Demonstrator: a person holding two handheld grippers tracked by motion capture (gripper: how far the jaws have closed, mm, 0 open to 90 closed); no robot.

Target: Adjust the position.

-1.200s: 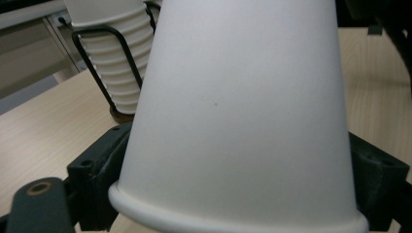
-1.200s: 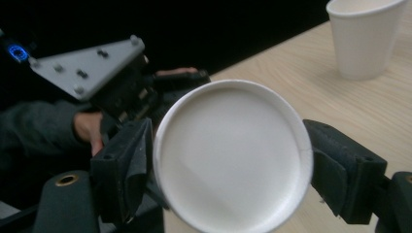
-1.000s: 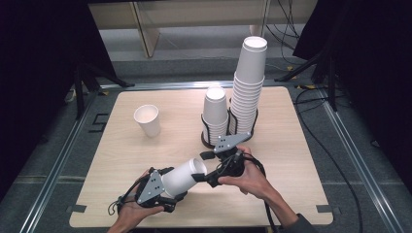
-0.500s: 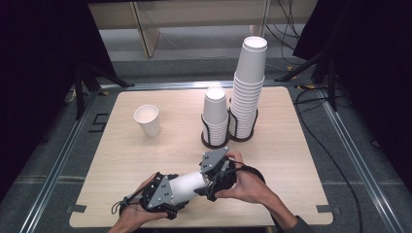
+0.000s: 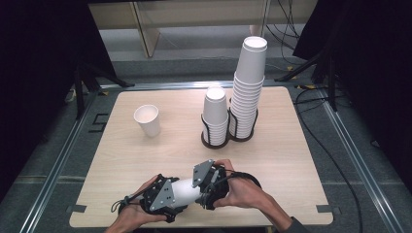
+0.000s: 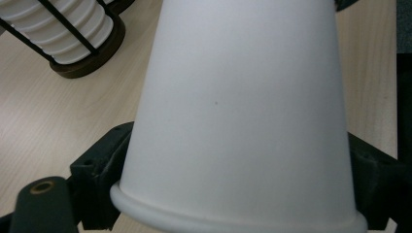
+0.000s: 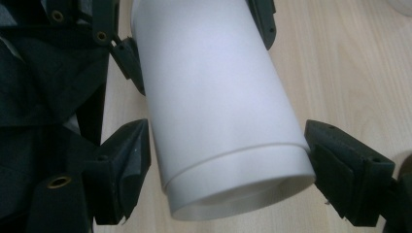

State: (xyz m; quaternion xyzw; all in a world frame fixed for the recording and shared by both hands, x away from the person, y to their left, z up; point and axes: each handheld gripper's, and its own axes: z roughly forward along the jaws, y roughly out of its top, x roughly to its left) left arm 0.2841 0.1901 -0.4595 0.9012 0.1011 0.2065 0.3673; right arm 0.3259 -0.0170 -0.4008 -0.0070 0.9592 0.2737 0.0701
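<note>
Your left tongs (image 5: 180,193) grip a white paper cup (image 5: 184,191) at its rimmed mouth end; in the left gripper view the black jaws press against both sides of the cup (image 6: 243,111) just above its rolled rim. Your right tongs (image 5: 205,190) close on the same cup at its narrow base end; in the right gripper view the jaws touch the cup (image 7: 218,111) on either side near the bottom seam, with the left tongs (image 7: 194,34) holding the far end. The cup lies roughly level between the two tongs, held just above the tabletop (image 5: 291,160) near its front edge, with your hands behind each gripper.

Beyond the tongs and a little to the right, well apart from them, a black wire holder (image 5: 214,138) stands upright with a short stack of cups (image 5: 215,111) in it. In the left gripper view its dark base (image 6: 92,60) sits ahead and to the left of the held cup. Just beside it, farther and to the right, a second wire holder (image 5: 243,132) carries a much taller stack of cups (image 5: 248,82).

Ahead of the left tongs and off to their left, a single white cup (image 5: 147,119) stands upright, mouth up, alone on the tabletop and apart from the holders.
</note>
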